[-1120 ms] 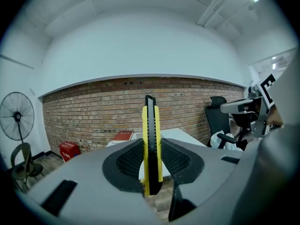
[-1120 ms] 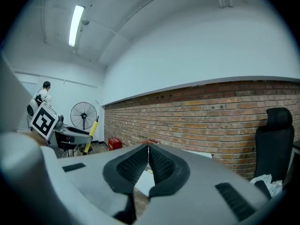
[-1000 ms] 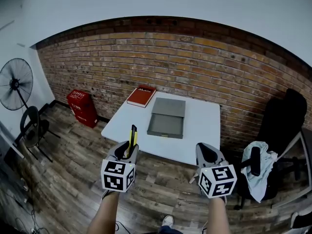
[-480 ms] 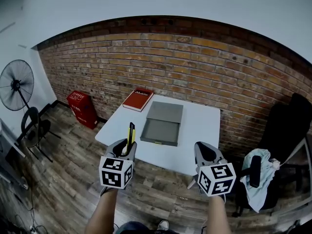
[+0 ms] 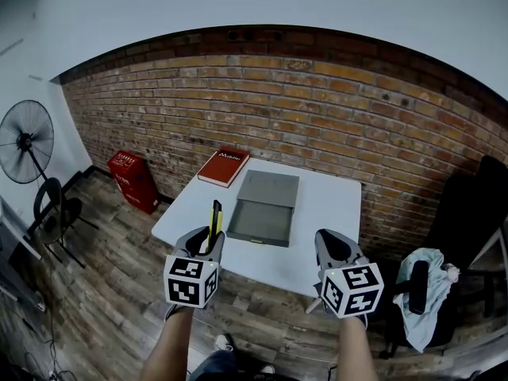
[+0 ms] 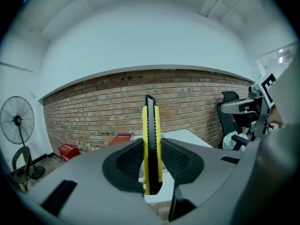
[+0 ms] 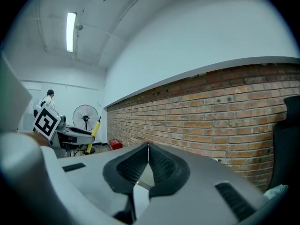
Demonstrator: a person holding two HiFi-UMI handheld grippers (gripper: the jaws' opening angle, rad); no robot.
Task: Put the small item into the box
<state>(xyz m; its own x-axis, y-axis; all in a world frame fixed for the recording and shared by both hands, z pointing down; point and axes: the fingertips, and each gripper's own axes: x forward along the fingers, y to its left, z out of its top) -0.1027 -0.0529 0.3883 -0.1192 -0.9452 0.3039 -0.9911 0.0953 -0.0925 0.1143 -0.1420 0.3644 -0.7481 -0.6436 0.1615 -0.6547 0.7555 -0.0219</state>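
Note:
My left gripper (image 5: 208, 244) is shut on a yellow and black utility knife (image 5: 215, 219), which stands upright between the pads (image 6: 151, 144). An open grey box (image 5: 262, 221) lies on the white table (image 5: 333, 205) ahead, its lid (image 5: 270, 187) folded back toward the brick wall. The knife's tip reaches the table's near edge in the head view, left of the box. My right gripper (image 5: 333, 248) is shut with nothing in it, its tips meeting (image 7: 148, 149), short of the table's near right edge.
A red book (image 5: 224, 167) lies on the table's far left corner. A red bin (image 5: 131, 177) and a standing fan (image 5: 24, 141) are at the left by the wall. An office chair with a cloth draped over it (image 5: 429, 284) stands at the right.
Both grippers and the view have come nearer to the table, and the box now lies closer in front. The knife stays in the left gripper; the right stays shut.

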